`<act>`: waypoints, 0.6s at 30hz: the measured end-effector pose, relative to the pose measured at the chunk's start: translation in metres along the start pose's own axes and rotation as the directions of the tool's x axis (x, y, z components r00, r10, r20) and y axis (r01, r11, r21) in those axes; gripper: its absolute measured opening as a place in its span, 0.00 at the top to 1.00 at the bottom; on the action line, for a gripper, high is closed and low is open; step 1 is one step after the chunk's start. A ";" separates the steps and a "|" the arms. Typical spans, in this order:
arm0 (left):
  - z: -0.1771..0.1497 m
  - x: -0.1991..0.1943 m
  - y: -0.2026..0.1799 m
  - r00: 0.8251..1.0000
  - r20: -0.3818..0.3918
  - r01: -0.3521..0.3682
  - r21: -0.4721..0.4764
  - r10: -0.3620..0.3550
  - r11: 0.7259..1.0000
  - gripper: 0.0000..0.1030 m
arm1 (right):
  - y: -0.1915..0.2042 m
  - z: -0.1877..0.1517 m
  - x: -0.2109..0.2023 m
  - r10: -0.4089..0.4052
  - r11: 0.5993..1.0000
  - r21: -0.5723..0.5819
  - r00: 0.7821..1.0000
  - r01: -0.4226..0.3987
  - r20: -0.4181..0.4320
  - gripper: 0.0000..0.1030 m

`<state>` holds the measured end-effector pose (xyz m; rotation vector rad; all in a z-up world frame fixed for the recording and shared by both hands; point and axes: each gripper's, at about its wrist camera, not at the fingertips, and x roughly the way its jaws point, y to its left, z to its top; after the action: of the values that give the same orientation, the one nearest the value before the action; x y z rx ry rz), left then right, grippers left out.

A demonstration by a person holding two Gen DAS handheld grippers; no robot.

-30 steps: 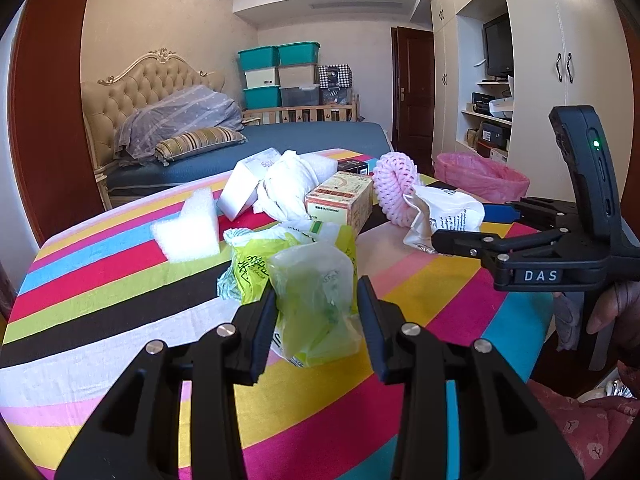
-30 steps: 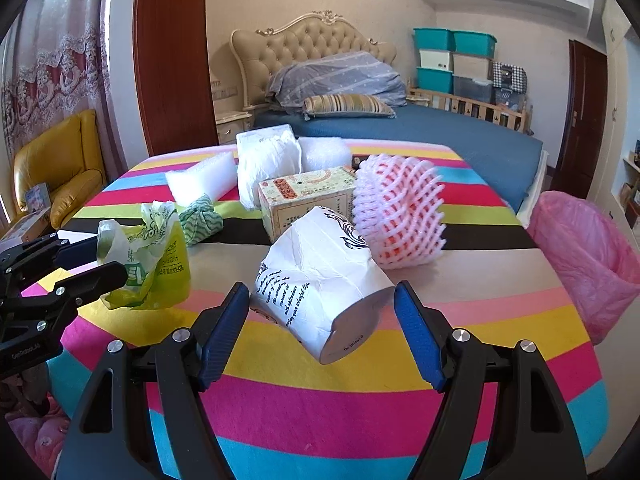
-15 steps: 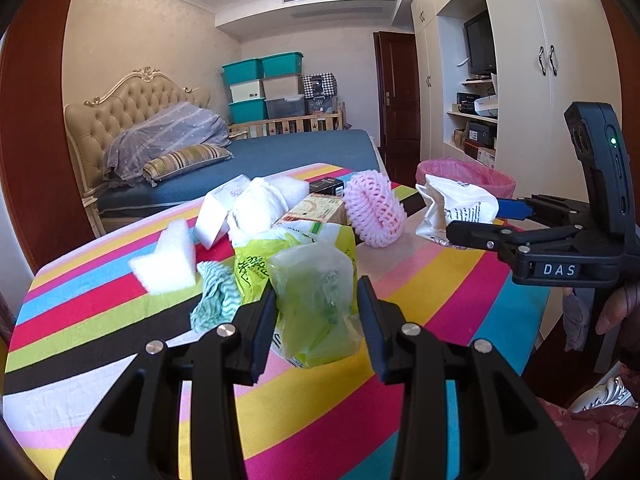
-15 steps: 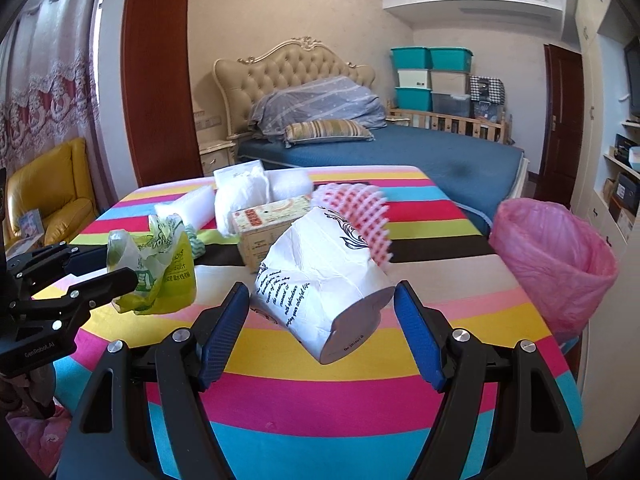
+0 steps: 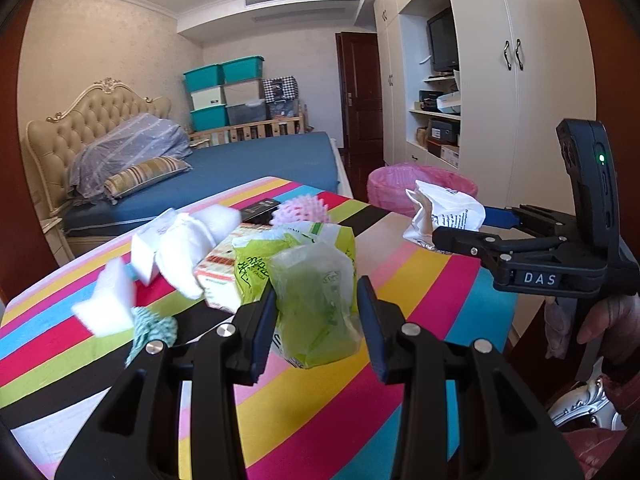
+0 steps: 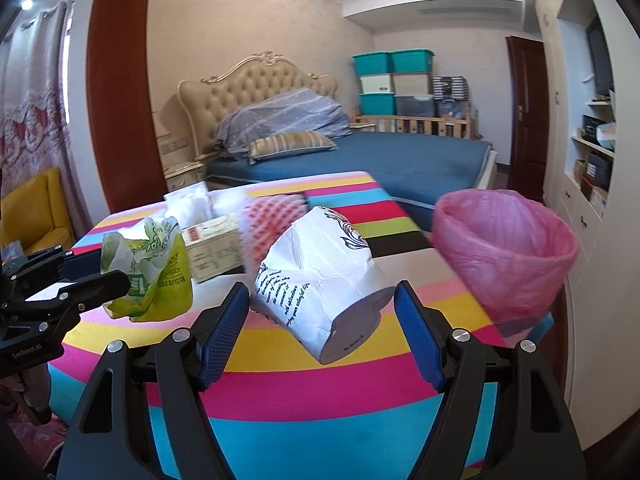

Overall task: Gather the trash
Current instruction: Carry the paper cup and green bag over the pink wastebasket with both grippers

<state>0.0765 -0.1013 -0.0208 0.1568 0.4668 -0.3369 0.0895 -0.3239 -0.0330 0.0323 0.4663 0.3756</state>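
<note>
My left gripper [image 5: 317,330] is shut on a crumpled green plastic bag [image 5: 316,300] and holds it above the striped table [image 5: 420,288]; the bag also shows in the right wrist view [image 6: 148,272]. My right gripper [image 6: 320,330] is shut on a crumpled white paper cup [image 6: 320,276], raised over the table; it shows in the left wrist view [image 5: 444,212] too. A bin with a pink liner [image 6: 508,252] stands off the table's right side, to the right of the cup.
On the table lie a pink foam net [image 6: 272,220], a printed carton [image 6: 214,248], white foam pieces [image 5: 108,304], white wrapping [image 5: 180,240] and a green-white cloth [image 5: 154,330]. A bed [image 6: 380,156] stands behind the table, wardrobes [image 5: 532,80] on the right.
Both grippers have swung rightwards with their loads held shut. The pink bin has come closer and larger in the right wrist view; the table's trash has slid left.
</note>
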 end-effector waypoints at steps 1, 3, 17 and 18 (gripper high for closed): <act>0.003 0.003 -0.002 1.000 0.000 0.007 0.003 -0.007 1.000 0.63 | -0.005 0.000 -0.001 -0.008 1.000 0.009 1.000 0.008 0.002 0.32; 0.012 0.011 -0.010 1.000 0.002 0.031 0.011 -0.031 0.999 0.63 | -0.015 -0.001 -0.004 -0.018 1.000 0.025 1.000 0.018 0.007 0.32; 0.082 0.086 -0.067 0.987 -0.001 0.160 0.071 -0.160 0.985 0.63 | -0.095 0.011 -0.011 -0.168 0.983 0.080 0.985 0.164 0.041 0.32; 0.089 0.094 -0.071 0.986 -0.002 0.164 0.073 -0.164 0.984 0.63 | -0.101 0.013 -0.009 -0.180 0.981 0.083 0.983 0.176 0.043 0.32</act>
<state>0.1672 -0.2142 0.0093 0.1892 0.4643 -0.5159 0.1229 -0.4205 -0.0292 0.0761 0.4304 0.1800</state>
